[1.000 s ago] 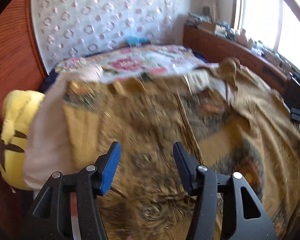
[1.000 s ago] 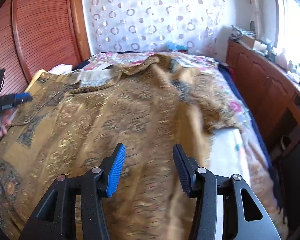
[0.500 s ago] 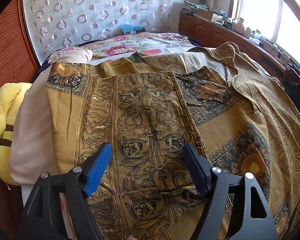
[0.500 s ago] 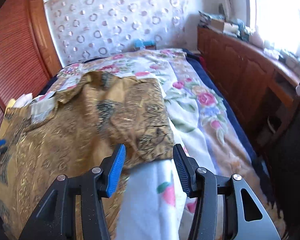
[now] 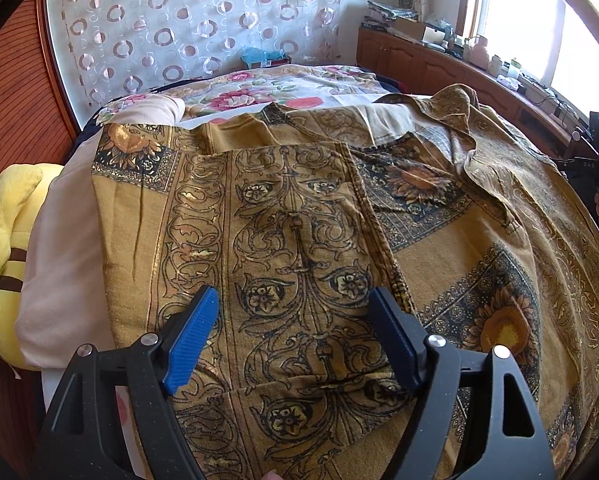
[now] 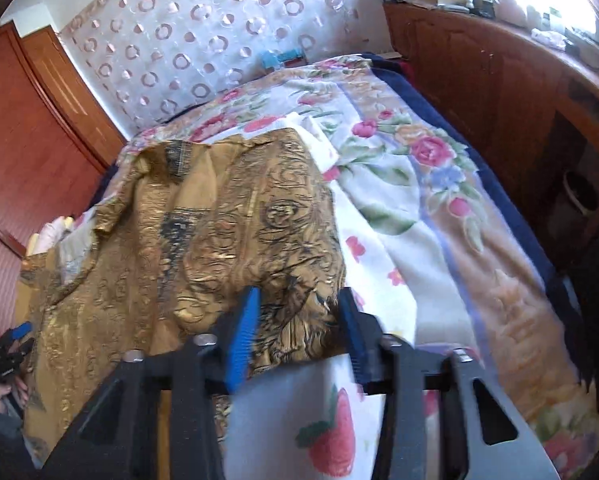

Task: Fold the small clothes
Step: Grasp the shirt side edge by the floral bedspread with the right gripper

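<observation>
Both grippers are seen over the garment (image 5: 299,240): left gripper (image 5: 293,336) opened wide (nothing held), right gripper (image 6: 299,328) closing around its 5 o'clock corner, not yet pinching.

A bed covered with a white floral blanket with pink roses (image 6: 415,184) fills the room's middle, edged by a dark blue sheet (image 6: 511,200). Behind its head hangs a sheer white curtain patterned with pink and silver rings (image 5: 187,20). To the left stands a reddish-brown ribbed wooden wardrobe door (image 5: 15,92). Along the right wall runs a low brown wooden cabinet (image 5: 415,68), its top cluttered with boxes and small bottles. Above it, a large bright window (image 5: 539,24) floods the room with daylight. A yellow plush toy with brown stripes (image 5: 7,248) rests by a pale pink pillow (image 5: 59,264).
</observation>
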Motion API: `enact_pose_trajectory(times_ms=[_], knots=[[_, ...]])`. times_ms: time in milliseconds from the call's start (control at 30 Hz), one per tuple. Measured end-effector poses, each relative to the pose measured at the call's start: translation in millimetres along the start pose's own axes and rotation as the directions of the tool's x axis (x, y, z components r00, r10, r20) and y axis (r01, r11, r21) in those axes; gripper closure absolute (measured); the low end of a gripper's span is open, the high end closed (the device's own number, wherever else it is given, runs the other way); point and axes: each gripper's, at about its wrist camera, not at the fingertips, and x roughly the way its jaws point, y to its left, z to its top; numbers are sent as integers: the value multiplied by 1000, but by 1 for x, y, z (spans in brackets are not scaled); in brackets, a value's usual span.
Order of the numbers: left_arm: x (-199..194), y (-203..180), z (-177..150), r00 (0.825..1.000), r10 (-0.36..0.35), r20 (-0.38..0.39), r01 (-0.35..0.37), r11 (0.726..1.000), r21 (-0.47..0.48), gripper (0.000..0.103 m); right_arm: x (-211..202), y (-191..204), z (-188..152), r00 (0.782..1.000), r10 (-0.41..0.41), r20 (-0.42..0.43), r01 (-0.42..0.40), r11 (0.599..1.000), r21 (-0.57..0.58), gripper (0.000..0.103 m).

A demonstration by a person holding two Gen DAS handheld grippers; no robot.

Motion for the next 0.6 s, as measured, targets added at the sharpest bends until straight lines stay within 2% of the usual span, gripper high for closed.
enact_pose_trajectory(times_ms=[33, 133, 233, 367, 467, 600], knots=[[0, 0, 0, 1000, 0, 0, 0, 1000, 0, 25, -1, 1, -1, 1000, -20, 12, 20, 1000, -12, 80], [0, 0, 0, 1000, 0, 0, 0, 1000, -1, 24, -10, 4, -2, 996, -74, 55, 77, 995, -56, 96], [0, 0, 0, 1000, 0, 0, 0, 1000, 0, 24, -24, 18, -10, 987, -95, 131, 110, 988, -110, 97], [0, 0, 0, 1000, 0, 0, 0, 1000, 0, 24, -64, 38, -20, 966, -113, 231, 157, 971, -180, 97], [0, 0, 0, 1000, 0, -1, 0, 1000, 0, 24, -77, 47, -35, 961, -141, 237, 196, 954, -226, 97], [0, 0, 0, 1000, 0, 0, 0, 1000, 0, 24, -59, 45, -49, 968, -186, 166, 224, 942, -251, 97]])
